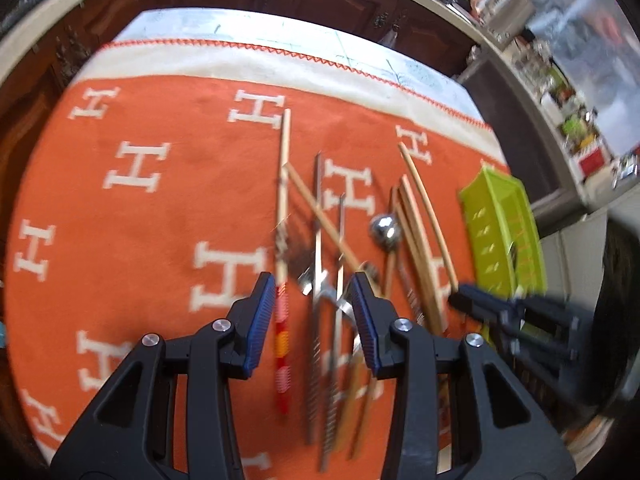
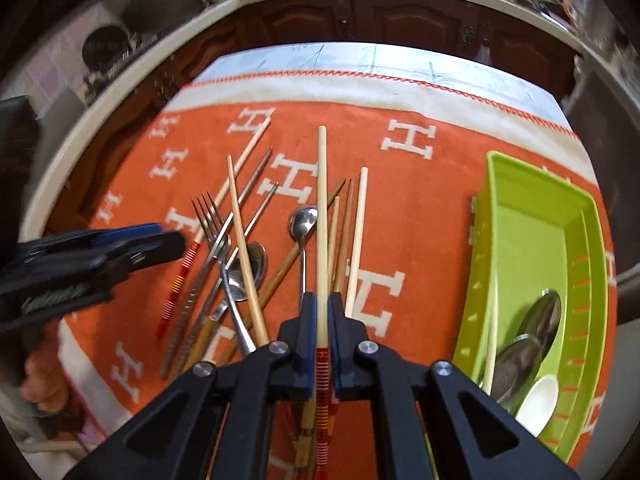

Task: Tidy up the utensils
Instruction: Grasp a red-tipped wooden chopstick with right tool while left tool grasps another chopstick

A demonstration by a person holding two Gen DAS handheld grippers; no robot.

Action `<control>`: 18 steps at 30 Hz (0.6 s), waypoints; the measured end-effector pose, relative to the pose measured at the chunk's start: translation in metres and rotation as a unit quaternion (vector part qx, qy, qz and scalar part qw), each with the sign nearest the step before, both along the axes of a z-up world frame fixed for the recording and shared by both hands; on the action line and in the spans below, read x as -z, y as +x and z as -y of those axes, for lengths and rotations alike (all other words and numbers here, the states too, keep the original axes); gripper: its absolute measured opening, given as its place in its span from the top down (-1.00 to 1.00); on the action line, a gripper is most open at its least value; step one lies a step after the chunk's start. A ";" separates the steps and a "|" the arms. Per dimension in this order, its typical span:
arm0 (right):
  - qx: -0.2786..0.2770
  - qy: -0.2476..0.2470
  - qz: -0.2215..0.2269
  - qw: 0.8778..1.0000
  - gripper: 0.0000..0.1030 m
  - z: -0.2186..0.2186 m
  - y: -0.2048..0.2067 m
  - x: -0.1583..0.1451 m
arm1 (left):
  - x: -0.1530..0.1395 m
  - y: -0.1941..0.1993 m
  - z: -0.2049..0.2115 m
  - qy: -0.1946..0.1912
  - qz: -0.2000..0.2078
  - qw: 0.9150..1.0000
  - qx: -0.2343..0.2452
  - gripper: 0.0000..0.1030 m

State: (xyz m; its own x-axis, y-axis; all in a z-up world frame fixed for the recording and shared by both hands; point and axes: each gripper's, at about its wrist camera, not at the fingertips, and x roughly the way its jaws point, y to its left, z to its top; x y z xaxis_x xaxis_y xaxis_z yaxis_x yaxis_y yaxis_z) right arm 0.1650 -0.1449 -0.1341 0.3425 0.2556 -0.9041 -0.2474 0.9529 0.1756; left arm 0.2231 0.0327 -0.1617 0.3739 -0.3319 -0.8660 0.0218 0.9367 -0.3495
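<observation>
Gripping a pale chopstick [image 2: 322, 216] with a red-striped end, right gripper [image 2: 321, 312] clenched on it at lower centre of the right wrist view. Spread wide apart, left gripper [image 1: 314, 304] released, low over the pile of utensils [image 1: 332, 280] at centre of the left wrist view. Lying crossed on the orange blanket [image 2: 420, 200]: fork [image 2: 214, 228], two spoons, metal and wooden chopsticks. Standing at right of frame, green tray [image 2: 532, 208], already with spoons [image 2: 528, 340] and one pale chopstick inside.
</observation>
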 end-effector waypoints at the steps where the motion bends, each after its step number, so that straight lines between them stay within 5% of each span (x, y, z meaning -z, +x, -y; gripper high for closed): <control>1: 0.006 0.013 0.000 1.000 0.90 0.004 -0.002 -0.002 | 0.002 0.006 0.001 -0.011 -0.006 1.000 -0.007 0.34; 6: 0.033 0.057 -0.004 0.998 0.90 0.023 -0.011 -0.007 | 0.023 0.031 0.014 -0.035 -0.049 0.998 -0.034 0.48; 14: 0.064 0.086 -0.007 0.994 0.90 0.045 -0.021 -0.005 | 0.028 0.039 0.036 0.007 -0.041 0.998 -0.052 0.57; 18: 0.072 0.097 -0.006 0.993 0.90 0.054 -0.025 -0.004 | 0.028 0.043 0.043 0.033 -0.033 0.997 -0.056 0.80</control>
